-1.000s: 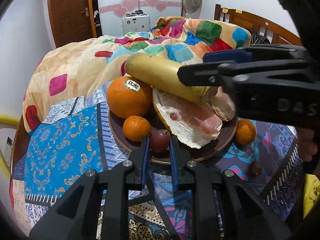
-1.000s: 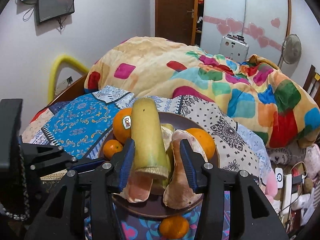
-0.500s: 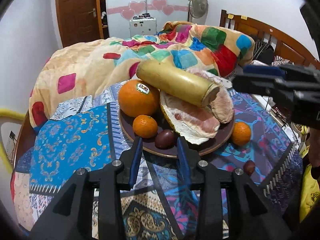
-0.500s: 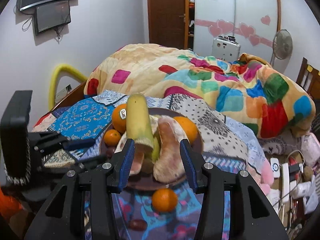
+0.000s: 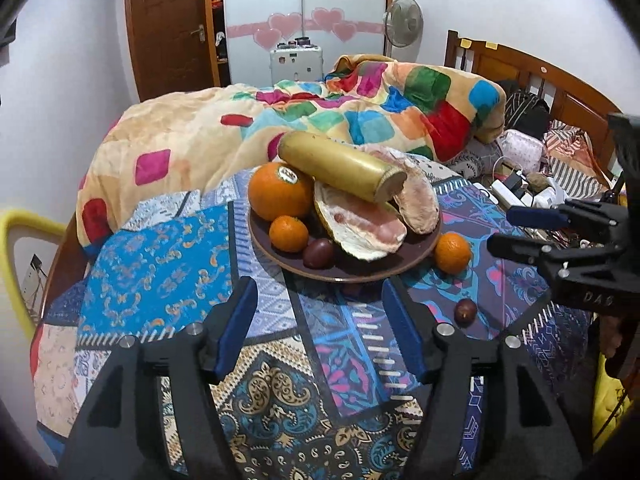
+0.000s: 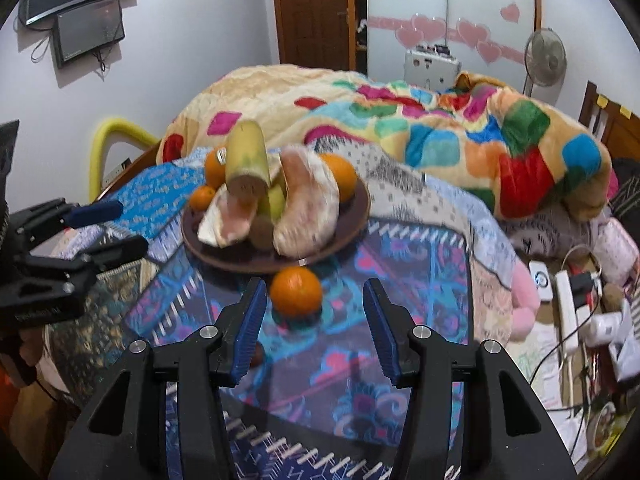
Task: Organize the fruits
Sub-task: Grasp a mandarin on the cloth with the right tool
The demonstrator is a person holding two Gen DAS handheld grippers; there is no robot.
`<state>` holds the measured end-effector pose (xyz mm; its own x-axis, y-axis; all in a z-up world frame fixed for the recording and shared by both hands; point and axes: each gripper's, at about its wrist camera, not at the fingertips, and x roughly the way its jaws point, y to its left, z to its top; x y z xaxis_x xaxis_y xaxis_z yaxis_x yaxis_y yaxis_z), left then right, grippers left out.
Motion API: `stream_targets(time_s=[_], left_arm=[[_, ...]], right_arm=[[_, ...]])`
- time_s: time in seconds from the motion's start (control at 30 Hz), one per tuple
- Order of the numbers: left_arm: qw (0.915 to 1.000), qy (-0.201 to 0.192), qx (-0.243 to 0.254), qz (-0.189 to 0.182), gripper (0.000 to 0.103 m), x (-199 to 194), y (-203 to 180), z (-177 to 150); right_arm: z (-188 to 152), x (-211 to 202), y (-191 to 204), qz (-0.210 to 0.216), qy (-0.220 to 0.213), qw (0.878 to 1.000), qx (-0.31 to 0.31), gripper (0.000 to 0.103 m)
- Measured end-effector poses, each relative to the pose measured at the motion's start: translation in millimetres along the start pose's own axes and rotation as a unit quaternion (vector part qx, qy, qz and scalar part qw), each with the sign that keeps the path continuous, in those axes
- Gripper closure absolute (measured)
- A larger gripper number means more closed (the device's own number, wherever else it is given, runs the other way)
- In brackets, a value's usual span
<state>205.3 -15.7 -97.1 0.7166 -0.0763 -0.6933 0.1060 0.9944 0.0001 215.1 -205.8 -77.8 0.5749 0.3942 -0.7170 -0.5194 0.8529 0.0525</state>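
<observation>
A brown plate (image 5: pixel 420 258) on the patterned cloth holds a big orange (image 5: pixel 278 196), a small mandarin (image 5: pixel 289 233), a dark passion fruit (image 5: pixel 318 253), pomelo pieces (image 5: pixel 360 226) and a long yellow fruit (image 5: pixel 340 166). A loose mandarin (image 5: pixel 453 252) (image 6: pixel 296 291) and a loose passion fruit (image 5: pixel 465 310) lie on the cloth beside the plate. My left gripper (image 5: pixel 318 326) is open and empty, short of the plate. My right gripper (image 6: pixel 315 326) is open and empty, with the loose mandarin just beyond its fingertips.
A colourful quilt (image 5: pixel 320 120) is heaped behind the plate. A wooden headboard (image 5: pixel 520 68) and clutter with a power strip (image 6: pixel 568 304) lie to the right. A yellow padded rail (image 5: pixel 12 240) stands at the left edge.
Both grippers pulled back from the plate. The left opened off the dark passion fruit, which stays on the plate. The right let go of the long yellow fruit and opened wider.
</observation>
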Motion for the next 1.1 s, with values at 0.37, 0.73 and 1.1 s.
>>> stream_targets(time_s=[0.37, 0.73, 1.1], left_arm=[[0.9995, 0.028, 0.008, -0.010, 0.037, 24, -7, -12], [0.9989, 0.037, 0.009, -0.028, 0.037, 23, -20, -12], [0.9969, 0.046, 0.013, -0.063, 0.035, 18, -66, -14]], right_arm=[[-9, 36, 0, 0.019, 0.036, 0.999, 0.004, 0.056], [-13, 33, 0, 0.031, 0.034, 0.999, 0.009, 0.069], [-37, -29, -19, 0.001, 0.000, 1.000, 0.018, 0.069]])
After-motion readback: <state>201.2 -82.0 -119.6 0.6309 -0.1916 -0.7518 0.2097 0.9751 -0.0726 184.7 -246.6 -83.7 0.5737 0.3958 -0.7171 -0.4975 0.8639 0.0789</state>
